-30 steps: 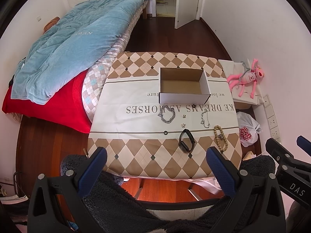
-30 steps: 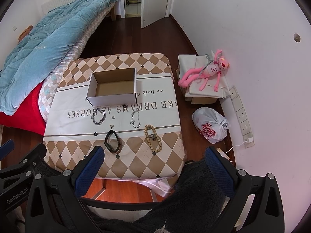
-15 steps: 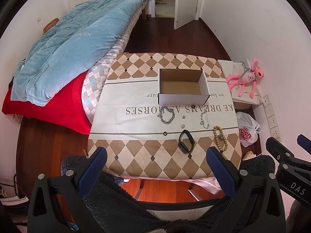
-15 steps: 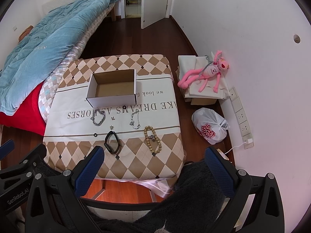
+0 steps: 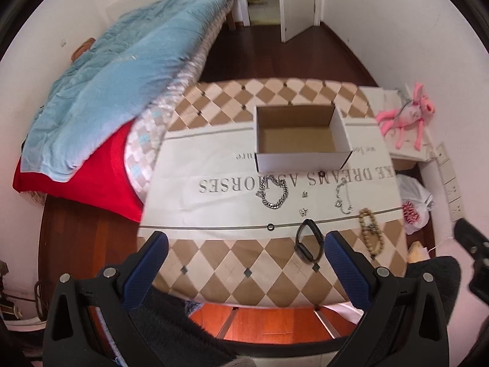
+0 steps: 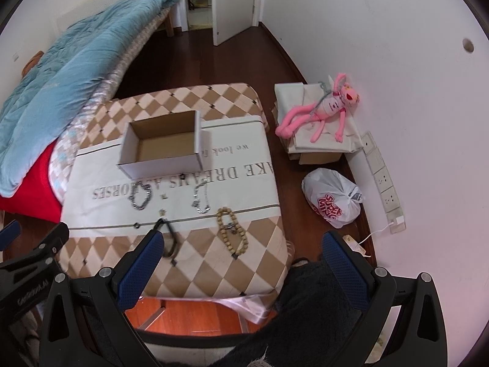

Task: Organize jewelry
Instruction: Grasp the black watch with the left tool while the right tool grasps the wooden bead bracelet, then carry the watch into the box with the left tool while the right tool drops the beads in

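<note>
Both grippers, left gripper and right gripper, stand wide open and empty above the near table edge. Near them lies the wooden bead bracelet: light, floppy, best pinched across one strand. The cardboard box waits farther.

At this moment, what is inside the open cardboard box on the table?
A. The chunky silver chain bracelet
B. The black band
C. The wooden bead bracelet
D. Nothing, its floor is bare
D. The cardboard box shows only its bare brown floor, while the silver chain bracelet, wooden bead bracelet and black band all lie on the tablecloth in front of it.
</note>
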Demonstrator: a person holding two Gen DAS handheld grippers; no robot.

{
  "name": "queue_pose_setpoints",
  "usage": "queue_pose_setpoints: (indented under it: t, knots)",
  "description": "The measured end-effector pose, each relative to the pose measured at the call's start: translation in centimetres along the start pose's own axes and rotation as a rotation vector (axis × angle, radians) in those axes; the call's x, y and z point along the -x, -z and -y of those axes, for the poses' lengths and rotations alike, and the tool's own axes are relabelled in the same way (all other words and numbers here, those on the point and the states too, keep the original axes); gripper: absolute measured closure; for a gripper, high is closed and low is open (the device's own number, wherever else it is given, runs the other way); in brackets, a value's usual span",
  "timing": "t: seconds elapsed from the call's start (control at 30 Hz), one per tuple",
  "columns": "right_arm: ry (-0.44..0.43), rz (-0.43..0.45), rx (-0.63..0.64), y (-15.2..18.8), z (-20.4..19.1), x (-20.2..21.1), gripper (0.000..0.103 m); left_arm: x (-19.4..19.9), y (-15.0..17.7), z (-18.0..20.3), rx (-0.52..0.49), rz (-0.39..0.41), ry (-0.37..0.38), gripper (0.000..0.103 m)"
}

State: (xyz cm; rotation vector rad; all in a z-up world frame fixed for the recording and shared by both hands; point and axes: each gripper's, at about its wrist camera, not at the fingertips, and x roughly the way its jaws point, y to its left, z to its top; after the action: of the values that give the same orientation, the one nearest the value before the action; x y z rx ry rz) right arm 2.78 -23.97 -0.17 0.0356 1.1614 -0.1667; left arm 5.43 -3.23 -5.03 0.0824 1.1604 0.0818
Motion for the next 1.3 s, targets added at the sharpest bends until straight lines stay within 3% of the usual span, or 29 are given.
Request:
queue_pose_setpoints:
  t: [0.07,0.2,0.37,0.4,0.47,0.63,0.8,0.87,0.93,1.07,1.3]
  knots:
    - [0.016,-0.021,-0.013,-0.3,0.9,-2.2,0.001,-2.7,-0.1,0.8,-0.011,-0.044,0.009,0.000]
    - [0.042,-0.111,-0.036,0.2,2.6,-8.2,0.015,-7.9,0.3,2.7,-0.039,-0.138,0.008,0.000]
    - [-0.030,-0.252,-0.072,1.8,4.5,-16.4,0.029,-13.2,1.7,4.5,-0.033,-0.269,0.038,0.003]
    - [-0.043,-0.265,-0.070,2.2,4.5,-17.6,0.031,-14.1,2.1,4.6,-0.024,-0.294,0.046,0.007]
    - [-0.051,-0.294,-0.063,3.1,4.2,-19.8,0.035,-15.7,2.6,5.0,-0.004,-0.337,0.068,0.027]
    - [-0.086,-0.314,-0.053,4.4,3.1,-23.6,0.051,-18.6,4.0,4.5,0.065,-0.426,0.148,0.044]
    - [-0.117,-0.314,-0.009,4.9,1.3,-24.7,0.055,-19.9,4.2,4.7,0.071,-0.409,0.193,0.070]
    - [-0.123,-0.322,0.012,5.0,0.8,-25.3,0.062,-20.2,4.1,4.8,0.054,-0.402,0.192,0.086]
    - [-0.077,-0.300,0.054,5.1,0.0,-25.2,0.069,-20.3,4.0,4.8,0.029,-0.373,0.183,0.092]
    - [-0.077,-0.270,0.061,4.9,-0.8,-24.9,0.092,-20.1,3.7,4.4,0.001,-0.338,0.157,0.094]
    - [-0.192,-0.283,-0.016,5.2,-0.7,-23.8,0.094,-17.8,3.6,2.3,0.006,-0.291,0.156,0.094]
